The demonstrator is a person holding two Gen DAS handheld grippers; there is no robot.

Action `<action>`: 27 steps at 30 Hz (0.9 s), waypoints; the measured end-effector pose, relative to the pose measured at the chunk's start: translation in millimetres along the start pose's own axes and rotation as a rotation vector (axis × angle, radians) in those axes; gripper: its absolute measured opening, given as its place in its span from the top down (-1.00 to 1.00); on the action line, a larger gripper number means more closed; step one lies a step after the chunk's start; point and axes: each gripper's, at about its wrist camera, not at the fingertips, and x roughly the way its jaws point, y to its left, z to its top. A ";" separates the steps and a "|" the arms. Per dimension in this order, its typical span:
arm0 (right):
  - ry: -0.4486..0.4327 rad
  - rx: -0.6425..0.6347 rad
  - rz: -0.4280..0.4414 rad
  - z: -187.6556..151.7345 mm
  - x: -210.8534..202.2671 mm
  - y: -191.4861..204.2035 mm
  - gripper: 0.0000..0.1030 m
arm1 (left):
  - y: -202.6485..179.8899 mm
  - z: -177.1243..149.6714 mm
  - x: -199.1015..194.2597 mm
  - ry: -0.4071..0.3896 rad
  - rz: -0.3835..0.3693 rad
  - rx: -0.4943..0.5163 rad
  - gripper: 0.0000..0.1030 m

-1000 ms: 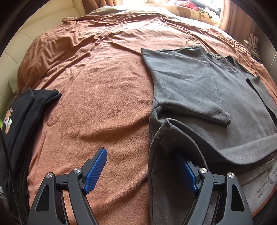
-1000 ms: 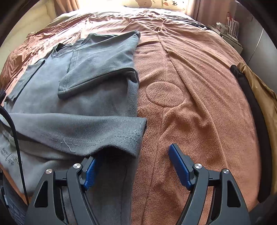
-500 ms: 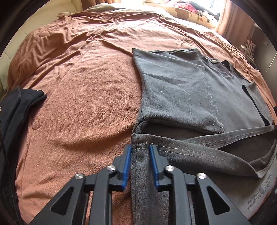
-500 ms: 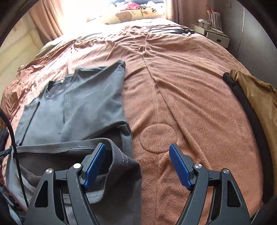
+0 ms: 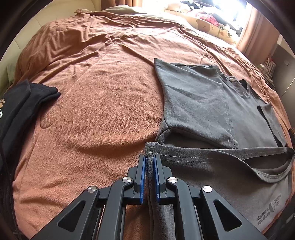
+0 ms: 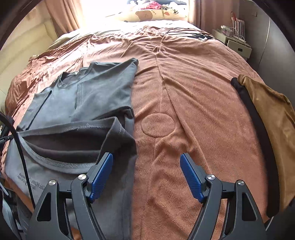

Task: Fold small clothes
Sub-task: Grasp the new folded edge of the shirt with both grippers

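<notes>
A grey T-shirt [image 5: 202,103] lies on the brown blanket [image 5: 103,110], sleeves folded in, neck away from me. My left gripper [image 5: 149,157] is closing its blue pads on the bottom hem's left corner; the cloth is pinched between them and raised a little. In the right wrist view the same T-shirt [image 6: 103,92] lies at the left, its hem lifted and gaping. My right gripper [image 6: 146,158] stands open over the shirt's lower right corner. Its left finger [image 6: 103,169] sits against the cloth, while the right finger is over bare blanket. Nothing is pinched between them.
A folded black garment [image 5: 16,114] lies at the bed's left edge. A tan garment [image 6: 272,118] over a black one [image 6: 258,129] lies at the right edge. Pillows [image 6: 147,14] sit at the head, a nightstand [image 6: 237,46] beyond. A black cable [image 6: 20,151] hangs at the left.
The left jaws have gone from wide apart to pinching the hem's left corner, and the hem has lifted. The right gripper has drawn back and upward, still open.
</notes>
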 end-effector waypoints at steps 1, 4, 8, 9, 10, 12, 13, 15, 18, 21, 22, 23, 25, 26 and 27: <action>0.018 -0.004 0.001 -1.2 4.6 -0.3 -0.44 | -0.9 0.1 0.8 0.002 0.002 0.002 0.82; 0.060 -0.040 -0.005 4.3 20.0 7.7 -0.44 | -1.7 -0.1 2.6 0.007 0.002 -0.002 0.82; 0.071 -0.069 -0.011 16.8 41.8 18.6 -0.43 | -1.0 -0.4 1.5 0.009 0.003 -0.008 0.81; 0.064 -0.061 -0.009 22.2 46.8 18.5 -0.36 | -0.6 -0.3 0.8 0.008 0.002 -0.009 0.81; 0.055 -0.048 -0.005 27.1 51.2 17.0 -0.31 | -0.5 -0.1 0.0 0.008 0.001 -0.011 0.81; 0.039 -0.014 0.000 34.7 59.8 11.4 -0.25 | -0.6 0.8 -1.0 0.007 0.000 -0.014 0.81; 0.036 0.002 -0.008 38.9 63.8 6.6 -0.19 | -0.8 1.1 -1.0 0.006 0.000 -0.015 0.81; 0.033 0.025 -0.029 40.6 72.7 2.7 -0.10 | -1.4 0.6 0.4 0.007 0.004 -0.015 0.81; 0.028 0.049 -0.032 43.0 78.7 0.8 -0.06 | -1.8 -1.3 2.3 0.010 0.008 -0.015 0.81; 0.008 0.051 -0.035 42.3 72.5 4.3 0.01 | -0.4 -2.3 2.0 0.008 0.003 -0.025 0.81; 0.005 0.051 -0.019 40.9 70.9 5.8 0.02 | -0.2 -2.3 1.9 0.007 0.001 -0.028 0.81; 0.004 0.050 0.001 38.0 66.4 8.7 0.02 | -0.5 -2.5 1.5 0.005 0.000 -0.028 0.81; 0.012 0.037 0.050 36.3 65.7 13.7 0.02 | -1.3 -2.4 2.1 0.005 -0.002 -0.026 0.81; 0.020 0.025 0.059 37.1 67.1 14.2 0.02 | -1.7 -2.0 2.8 0.005 -0.001 -0.025 0.81; 0.026 0.012 0.054 38.1 69.5 16.5 0.09 | -2.2 -1.6 3.1 0.004 0.000 -0.024 0.81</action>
